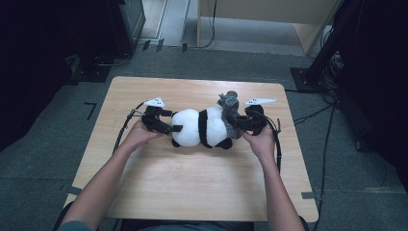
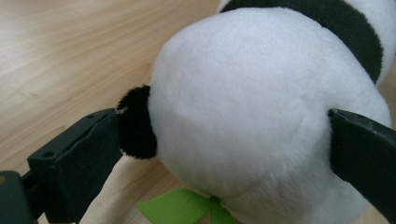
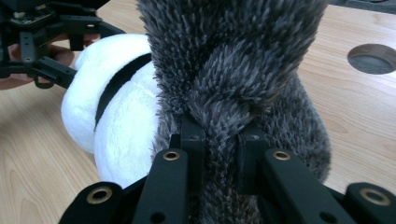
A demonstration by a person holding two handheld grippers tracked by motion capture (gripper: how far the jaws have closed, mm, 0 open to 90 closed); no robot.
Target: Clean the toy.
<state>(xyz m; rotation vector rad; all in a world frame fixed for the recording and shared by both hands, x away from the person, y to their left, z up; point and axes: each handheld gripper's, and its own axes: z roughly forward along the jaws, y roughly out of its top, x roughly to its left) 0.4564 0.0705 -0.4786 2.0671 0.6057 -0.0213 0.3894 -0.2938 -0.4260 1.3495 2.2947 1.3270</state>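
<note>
Right gripper pinches the grey plush; left gripper gapes around the panda's head.
Both toys lie mid-table; I'm anchoring grey so the panda can pull free.

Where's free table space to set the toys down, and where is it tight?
Free: the near half of the table, between the forearms; also the far strip behind the panda plush. Crowded: mid-table, left gripper straddling the panda, right gripper clamped on the grey plush.

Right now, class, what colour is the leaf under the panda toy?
Green: the leaf shows best in the left gripper view.
</note>
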